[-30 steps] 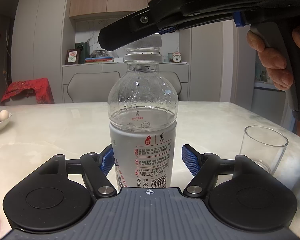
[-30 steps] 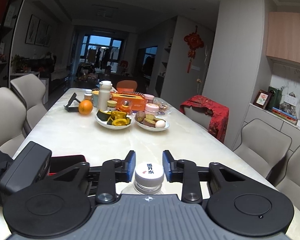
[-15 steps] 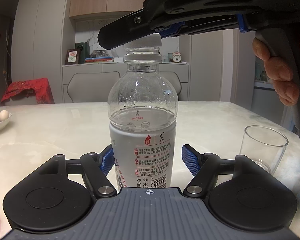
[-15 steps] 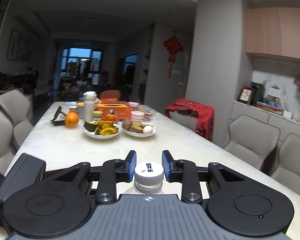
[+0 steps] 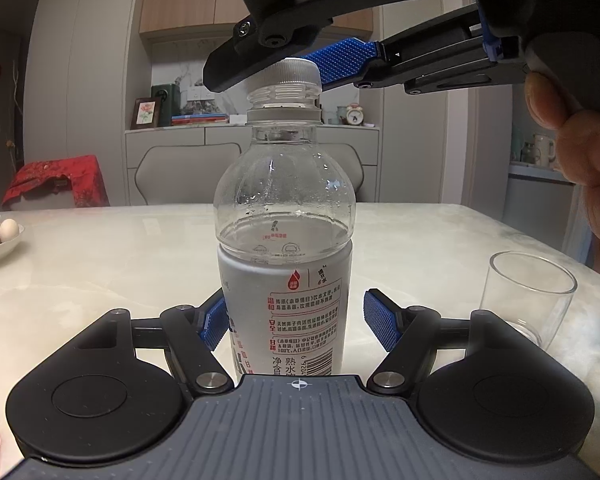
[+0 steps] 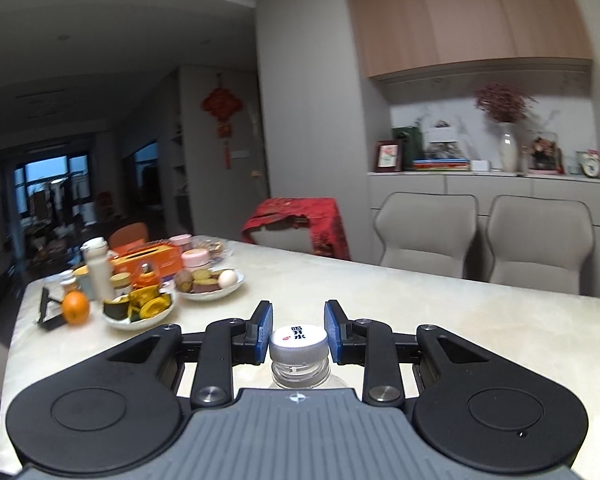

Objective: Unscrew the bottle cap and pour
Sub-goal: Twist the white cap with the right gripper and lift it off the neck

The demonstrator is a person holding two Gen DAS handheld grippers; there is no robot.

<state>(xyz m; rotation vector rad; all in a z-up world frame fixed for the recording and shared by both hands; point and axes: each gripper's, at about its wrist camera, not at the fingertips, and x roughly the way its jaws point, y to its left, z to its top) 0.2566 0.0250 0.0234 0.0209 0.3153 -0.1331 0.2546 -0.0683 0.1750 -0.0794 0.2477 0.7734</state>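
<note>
A clear water bottle [image 5: 286,264] with a white and red label stands upright on the marble table [image 5: 100,264], part full. My left gripper [image 5: 296,322] holds its lower body between the blue pads. Its grey cap [image 5: 296,74] sits raised on the neck, the threads bare below it. My right gripper [image 6: 298,333] comes from above and is shut on the cap [image 6: 298,340]; it also shows in the left wrist view [image 5: 300,68]. An empty glass [image 5: 525,300] stands right of the bottle.
Bowls of food [image 6: 212,282], an orange [image 6: 75,307], an orange box [image 6: 148,261] and a white flask [image 6: 98,266] stand at the table's far left end. A plate with an egg [image 5: 8,229] sits at the left. Chairs [image 6: 425,236] line the far side.
My right gripper has turned around the bottle's axis with the cap in it. The cap has risen and the neck threads now show. The bottle and left gripper have stayed still.
</note>
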